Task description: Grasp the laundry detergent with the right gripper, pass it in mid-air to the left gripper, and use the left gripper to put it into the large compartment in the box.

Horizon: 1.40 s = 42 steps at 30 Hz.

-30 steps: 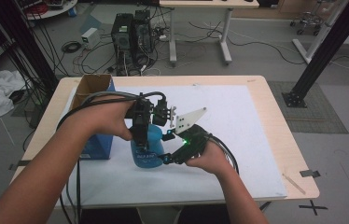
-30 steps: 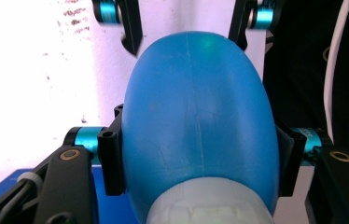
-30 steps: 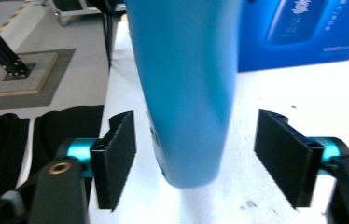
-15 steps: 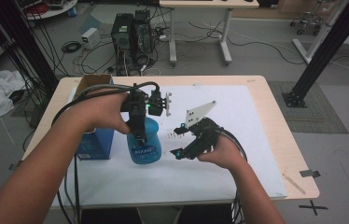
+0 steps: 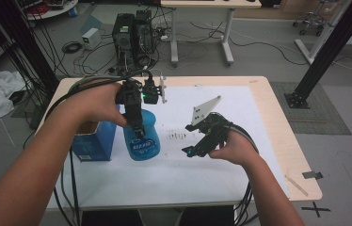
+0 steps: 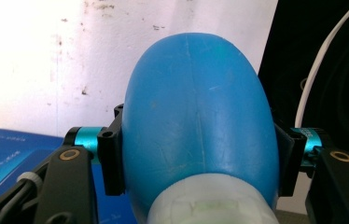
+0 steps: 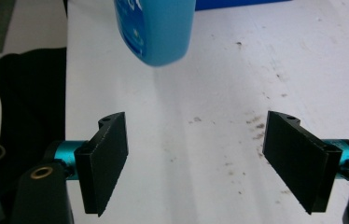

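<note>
Gripping blue bottle [image 5: 141, 139] left of frame centre with left gripper [image 5: 135, 123], jaws clamped on both its sides, just right of blue box [image 5: 92, 143]. Held right gripper [image 5: 201, 141] at centre-right, jaws spread wide, empty, over speckled white sheet [image 5: 240, 113].

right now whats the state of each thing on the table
blue bottle: upright on the white sheet, clamped near its top
left gripper: shut on the blue bottle
right gripper: open, holding nothing, apart from the bottle
blue box: open at the top, beside the bottle
white sheet: flat, speckled with dark bits
</note>
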{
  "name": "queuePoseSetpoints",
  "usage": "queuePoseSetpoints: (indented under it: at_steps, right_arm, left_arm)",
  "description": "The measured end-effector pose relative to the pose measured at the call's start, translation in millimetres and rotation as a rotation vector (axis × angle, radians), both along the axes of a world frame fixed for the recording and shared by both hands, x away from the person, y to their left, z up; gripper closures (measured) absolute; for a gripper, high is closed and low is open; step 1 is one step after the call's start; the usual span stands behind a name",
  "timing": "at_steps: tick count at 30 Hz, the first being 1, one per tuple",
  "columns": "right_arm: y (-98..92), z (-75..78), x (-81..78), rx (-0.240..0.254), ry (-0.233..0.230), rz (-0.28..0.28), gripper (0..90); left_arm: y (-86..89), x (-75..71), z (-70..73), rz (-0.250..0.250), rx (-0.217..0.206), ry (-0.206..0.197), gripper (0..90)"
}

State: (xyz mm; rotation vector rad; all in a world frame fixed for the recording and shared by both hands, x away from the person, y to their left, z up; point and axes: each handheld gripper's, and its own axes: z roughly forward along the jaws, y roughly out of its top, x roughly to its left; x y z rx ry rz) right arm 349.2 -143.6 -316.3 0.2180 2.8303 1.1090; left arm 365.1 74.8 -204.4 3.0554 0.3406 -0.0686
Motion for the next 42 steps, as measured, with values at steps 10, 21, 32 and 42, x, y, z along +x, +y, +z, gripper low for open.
queuePoseSetpoints:
  at_steps: [10, 21, 32, 42]
  right_arm:
    - [-7.0, 7.7, 2.0, -0.110, -0.033, -0.038, 13.5]
    - [-13.2, 13.1, 7.1, -0.268, -0.059, -0.059, 13.1]
    - [-15.3, 9.1, 8.6, -0.331, -0.056, -0.069, 13.1]
    - [-14.4, 0.9, 12.5, -0.360, -0.035, -0.068, 13.2]
  left_arm:
    - [12.9, 8.1, 19.0, 0.079, 0.001, -0.006, 37.2]
    - [32.3, 21.3, 46.6, 0.265, -0.019, -0.002, 37.2]
    - [53.2, 29.7, 78.2, 0.383, -0.003, -0.003, 37.2]
    - [98.3, 35.3, 95.5, 0.569, -0.035, -0.035, 37.2]
